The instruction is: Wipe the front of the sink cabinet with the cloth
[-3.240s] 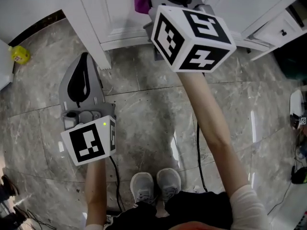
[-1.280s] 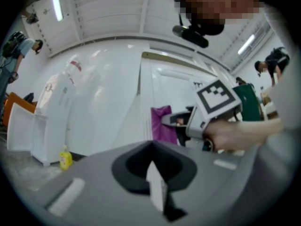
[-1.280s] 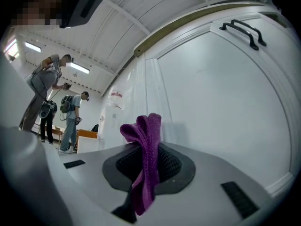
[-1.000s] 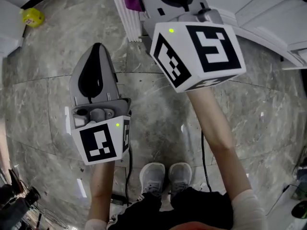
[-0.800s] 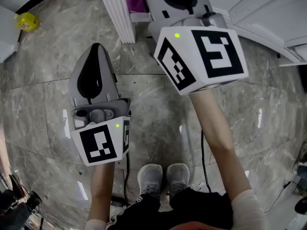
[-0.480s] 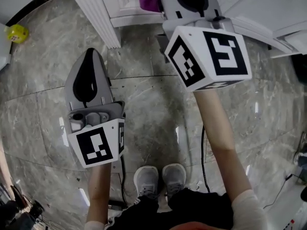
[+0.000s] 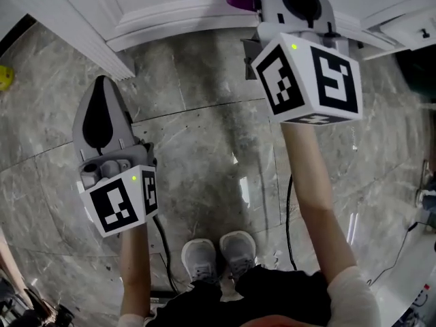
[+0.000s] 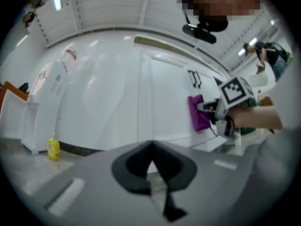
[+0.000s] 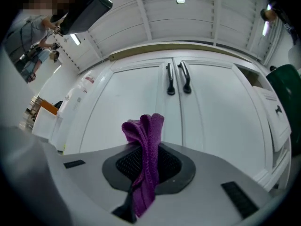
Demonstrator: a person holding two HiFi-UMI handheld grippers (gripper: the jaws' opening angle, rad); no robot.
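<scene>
— Two things shifted. The corner post [image 7: 75, 26] has slid off to the left, while the left tongs [image 7: 101, 90] has stayed low over the floor [image 7: 204, 148], pressed together on nothing.

— And the cloth?

— The purple cloth [image 9: 146, 140] is pinched in the right tongs [image 9: 148, 161]. It now faces the double doors of the sink cabinet [image 9: 136, 93] below the handles [image 9: 170, 81], seemingly against the lower panel. I'd judge the wiping is working rightward across the front.
</scene>
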